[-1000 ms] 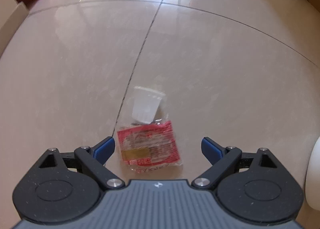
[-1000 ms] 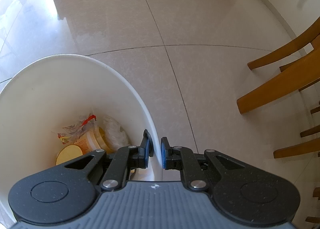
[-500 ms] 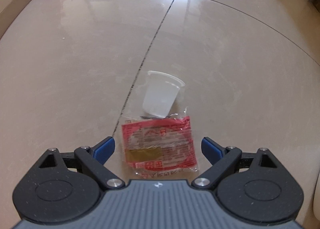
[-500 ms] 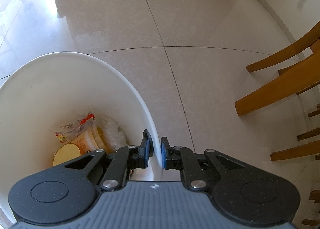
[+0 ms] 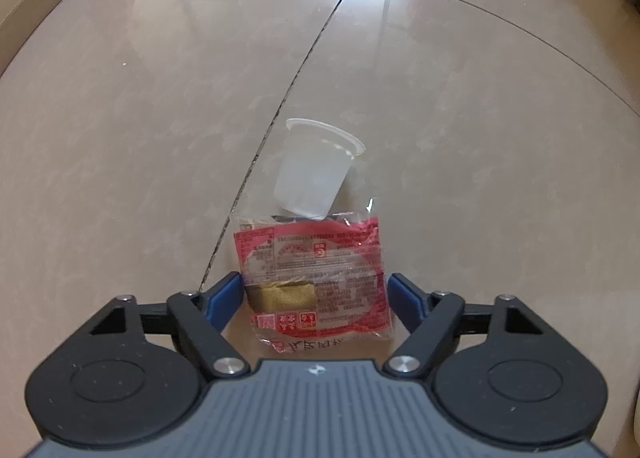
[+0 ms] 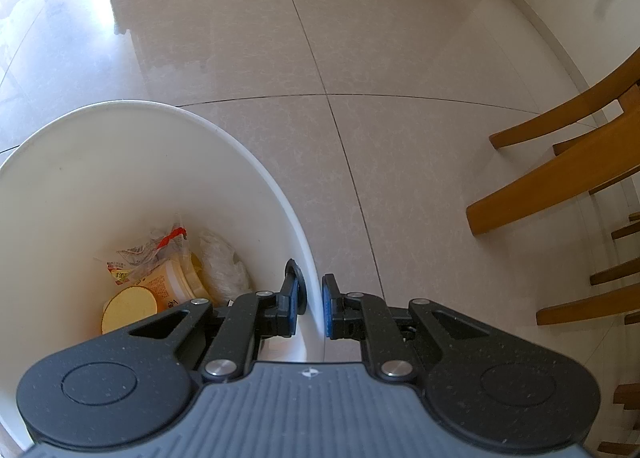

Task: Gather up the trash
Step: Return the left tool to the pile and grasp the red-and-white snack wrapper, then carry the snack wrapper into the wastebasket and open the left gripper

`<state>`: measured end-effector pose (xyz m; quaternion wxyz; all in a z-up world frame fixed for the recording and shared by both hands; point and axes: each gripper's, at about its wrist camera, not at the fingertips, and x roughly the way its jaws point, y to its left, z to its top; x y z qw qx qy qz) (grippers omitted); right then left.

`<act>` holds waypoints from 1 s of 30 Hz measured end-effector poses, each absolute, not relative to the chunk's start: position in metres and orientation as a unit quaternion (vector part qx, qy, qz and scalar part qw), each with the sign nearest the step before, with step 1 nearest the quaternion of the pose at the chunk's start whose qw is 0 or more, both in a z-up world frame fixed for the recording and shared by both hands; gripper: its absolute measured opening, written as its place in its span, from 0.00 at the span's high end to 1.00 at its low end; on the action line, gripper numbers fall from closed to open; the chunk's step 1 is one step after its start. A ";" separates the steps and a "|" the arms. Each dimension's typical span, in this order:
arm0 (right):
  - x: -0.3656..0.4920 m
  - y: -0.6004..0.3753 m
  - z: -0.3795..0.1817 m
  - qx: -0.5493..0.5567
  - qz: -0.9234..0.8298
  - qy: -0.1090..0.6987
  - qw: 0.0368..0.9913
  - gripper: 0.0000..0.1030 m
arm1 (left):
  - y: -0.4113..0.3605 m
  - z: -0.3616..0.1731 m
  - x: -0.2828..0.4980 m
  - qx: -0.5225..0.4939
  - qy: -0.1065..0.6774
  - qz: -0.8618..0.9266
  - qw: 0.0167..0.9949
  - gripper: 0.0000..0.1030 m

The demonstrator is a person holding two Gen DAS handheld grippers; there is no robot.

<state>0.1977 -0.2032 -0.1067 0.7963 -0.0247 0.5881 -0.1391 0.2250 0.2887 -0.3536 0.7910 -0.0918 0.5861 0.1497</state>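
My left gripper points down at the tiled floor, its jaws just closing in around the red snack wrapper lying between them, pads beside its edges but not yet pressing. A clear plastic cup lies touching the wrapper's far edge. My right gripper is clamped on the white bin rim.
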 end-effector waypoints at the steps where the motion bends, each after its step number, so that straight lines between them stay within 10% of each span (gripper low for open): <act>1: 0.198 -0.204 -0.107 -0.024 -0.139 0.588 0.796 0.86 | 0.289 -0.352 0.225 -0.091 0.585 0.148 0.792 0.29; 15: 0.198 -0.209 -0.106 -0.017 -0.136 0.591 0.795 0.86 | 0.279 -0.329 0.214 -0.060 0.598 0.108 0.792 0.54; 30: 0.196 -0.221 -0.105 0.009 -0.126 0.592 0.796 0.86 | 0.209 -0.234 0.208 0.038 0.605 -0.012 0.795 0.55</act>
